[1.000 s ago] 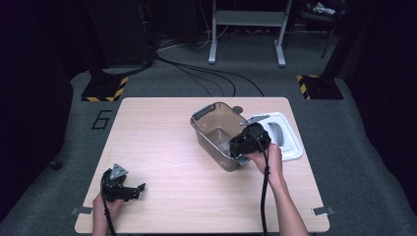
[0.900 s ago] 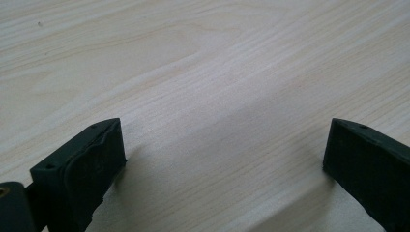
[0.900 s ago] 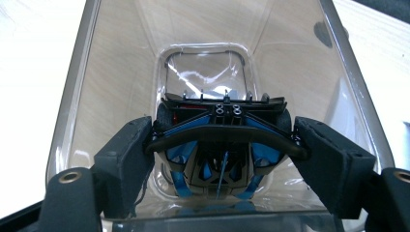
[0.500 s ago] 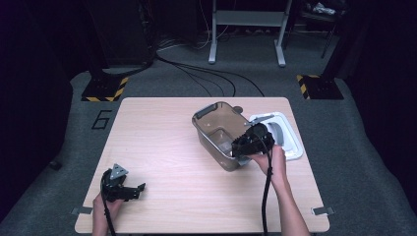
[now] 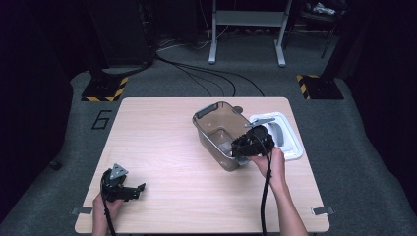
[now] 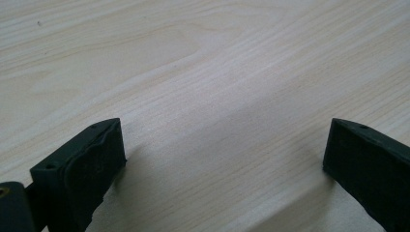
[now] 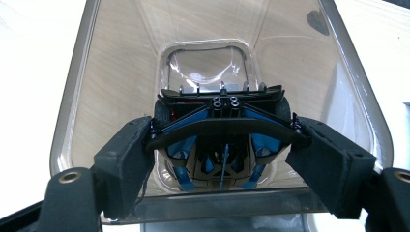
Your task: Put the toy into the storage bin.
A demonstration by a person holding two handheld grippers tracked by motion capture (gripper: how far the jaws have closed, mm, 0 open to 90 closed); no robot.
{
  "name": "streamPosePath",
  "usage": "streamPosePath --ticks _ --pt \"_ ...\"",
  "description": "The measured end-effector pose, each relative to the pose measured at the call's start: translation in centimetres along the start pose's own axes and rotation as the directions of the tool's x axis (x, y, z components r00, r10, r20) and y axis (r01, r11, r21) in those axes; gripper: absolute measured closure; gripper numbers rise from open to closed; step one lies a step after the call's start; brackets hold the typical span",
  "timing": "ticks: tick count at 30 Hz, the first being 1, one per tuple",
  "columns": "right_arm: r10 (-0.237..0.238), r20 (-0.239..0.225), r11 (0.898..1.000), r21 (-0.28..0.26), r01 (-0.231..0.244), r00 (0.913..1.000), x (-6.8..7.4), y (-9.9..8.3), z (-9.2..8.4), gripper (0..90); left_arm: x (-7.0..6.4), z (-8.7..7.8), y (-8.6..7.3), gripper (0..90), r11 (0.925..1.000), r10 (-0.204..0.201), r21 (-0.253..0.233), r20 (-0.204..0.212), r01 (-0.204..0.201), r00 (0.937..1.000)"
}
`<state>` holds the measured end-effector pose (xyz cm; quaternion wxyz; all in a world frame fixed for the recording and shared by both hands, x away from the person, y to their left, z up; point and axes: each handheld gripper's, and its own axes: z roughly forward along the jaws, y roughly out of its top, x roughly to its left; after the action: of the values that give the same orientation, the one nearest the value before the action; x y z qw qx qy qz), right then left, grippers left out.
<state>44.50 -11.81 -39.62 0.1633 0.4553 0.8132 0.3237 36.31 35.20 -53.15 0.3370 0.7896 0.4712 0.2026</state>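
**Toy car held over open bin**

Pale wood-grain tabletop on grey carpet, dark room behind. Lower left of high view: left gripper rests idle on the wood, jaws wide apart, nothing between them. Centre: clear smoky plastic bin, lid off. Right gripper is clamped across a small blue-and-black toy race car, nose pointing down into the bin's mouth, long axis along the jaws. Right forearm reaches in from bottom edge. White rectangular lid lies at the bin's right.
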Motion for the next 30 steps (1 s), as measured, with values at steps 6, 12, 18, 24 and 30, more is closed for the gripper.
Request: streamPosePath --ticks 6,12,18,24,30 --pt "0.002 0.002 1.000 -0.008 -0.002 1.0000 0.0 -0.1 0.0 23.4 0.0 0.0 0.0 1.2 1.0000 -0.005 0.000 0.001 0.005 1.0000" --pt "0.003 0.005 1.000 -0.010 -0.003 1.0000 0.0 -0.1 0.0 23.4 0.0 0.0 0.0 1.2 1.0000 -0.004 -0.001 0.001 0.004 1.0000" --pt "0.002 0.006 1.000 -0.009 -0.002 1.0000 0.0 -0.1 0.0 21.3 0.0 0.0 0.0 1.2 1.0000 -0.004 -0.001 0.001 0.004 1.0000" --pt "0.018 -0.003 0.999 -0.038 -0.018 0.9998 -0.3 -0.4 -0.6 13.0 0.0 0.0 0.0 1.2 1.0000 -0.001 0.000 0.000 0.001 1.0000" --pt "0.040 -0.010 0.996 -0.077 -0.041 0.9991 -0.6 -0.7 -2.0 7.3 0.0 0.0 0.0 1.2 1.0000 -0.004 0.000 0.001 0.004 1.0000"
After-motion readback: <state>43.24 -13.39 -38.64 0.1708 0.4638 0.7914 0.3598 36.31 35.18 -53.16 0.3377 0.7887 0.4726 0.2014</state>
